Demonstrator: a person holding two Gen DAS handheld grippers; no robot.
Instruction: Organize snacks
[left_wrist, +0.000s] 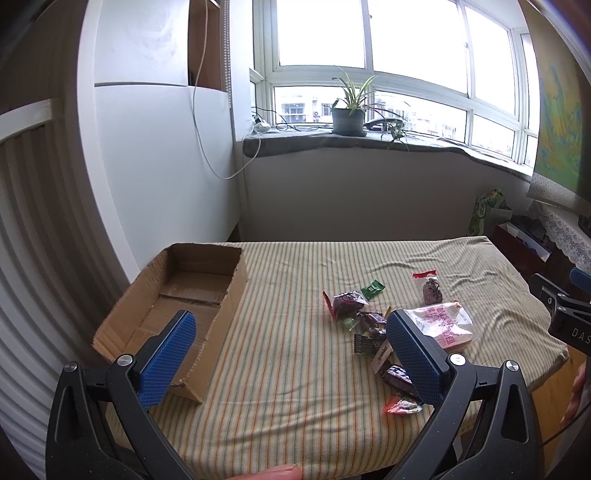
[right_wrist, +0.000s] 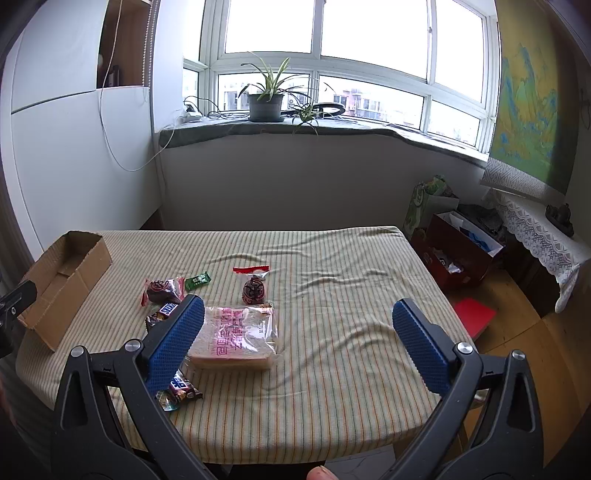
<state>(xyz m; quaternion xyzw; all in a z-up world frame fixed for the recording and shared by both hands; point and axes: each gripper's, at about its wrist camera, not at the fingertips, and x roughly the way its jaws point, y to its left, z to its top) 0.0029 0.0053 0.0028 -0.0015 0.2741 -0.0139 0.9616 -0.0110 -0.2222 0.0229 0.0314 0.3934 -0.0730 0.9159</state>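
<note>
Visibly "SNICKERS" on bar (right_wrist: 169, 309); both hand-held grippers (left_wrist: 291, 349) (right_wrist: 297, 338) spread wide, empty.

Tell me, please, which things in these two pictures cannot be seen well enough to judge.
- Snacks behind the left gripper right finger, left wrist view: partly hidden.
- Candy bars under the right gripper left finger, right wrist view: partly covered.
- Cardboard box near corner, right wrist view: its floor is hidden by its own wall.
- Bread packet print: too small to read.
</note>
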